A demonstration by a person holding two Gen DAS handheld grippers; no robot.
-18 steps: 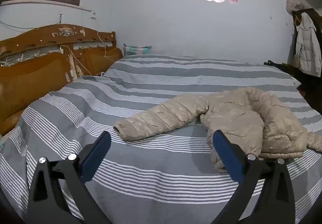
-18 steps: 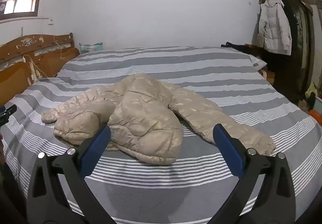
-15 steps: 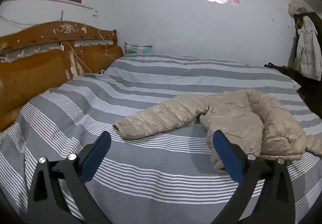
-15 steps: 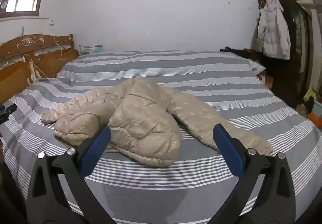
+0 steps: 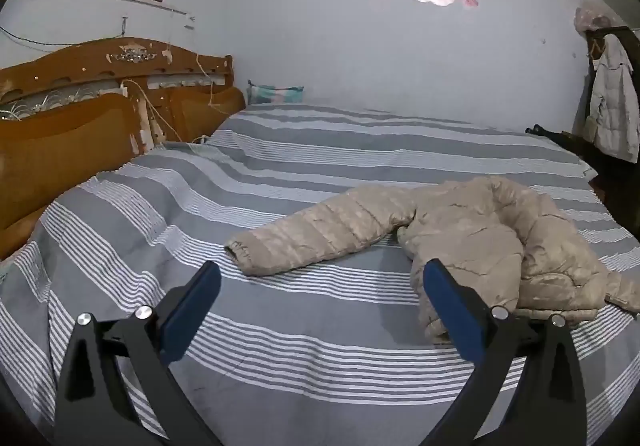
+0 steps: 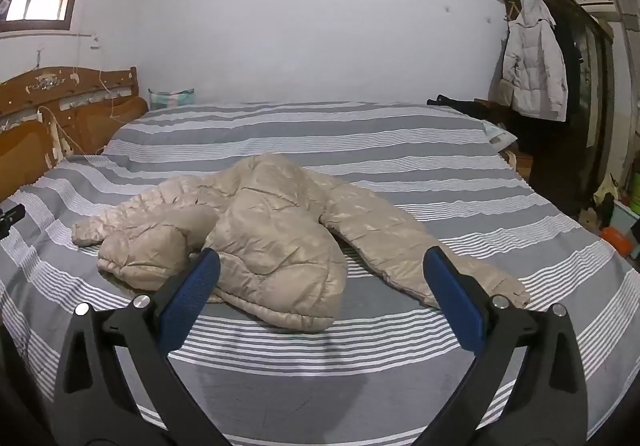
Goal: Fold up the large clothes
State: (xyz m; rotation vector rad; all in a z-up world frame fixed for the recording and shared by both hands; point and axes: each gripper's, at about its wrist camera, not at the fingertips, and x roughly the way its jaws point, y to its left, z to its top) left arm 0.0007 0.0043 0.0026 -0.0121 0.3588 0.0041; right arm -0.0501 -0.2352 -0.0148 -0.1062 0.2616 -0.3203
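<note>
A beige puffer jacket (image 6: 272, 234) lies crumpled on the grey striped bed (image 6: 320, 358), one sleeve stretched left and one stretched right. In the left wrist view the jacket (image 5: 488, 246) lies ahead and to the right, its left sleeve cuff (image 5: 244, 250) just beyond the fingertips. My left gripper (image 5: 322, 278) is open and empty above the sheet. My right gripper (image 6: 320, 266) is open and empty, hovering in front of the jacket's near hem.
A wooden headboard (image 5: 80, 113) runs along the left. A white coat (image 6: 534, 57) hangs on a dark wardrobe (image 6: 580, 93) at the right. A small pillow (image 5: 276, 93) lies at the far wall. The bed's right edge (image 6: 592, 246) drops to a cluttered floor.
Both grippers have shifted slightly toward the jacket and tilted a little. Both stay open and the jacket has not moved.
</note>
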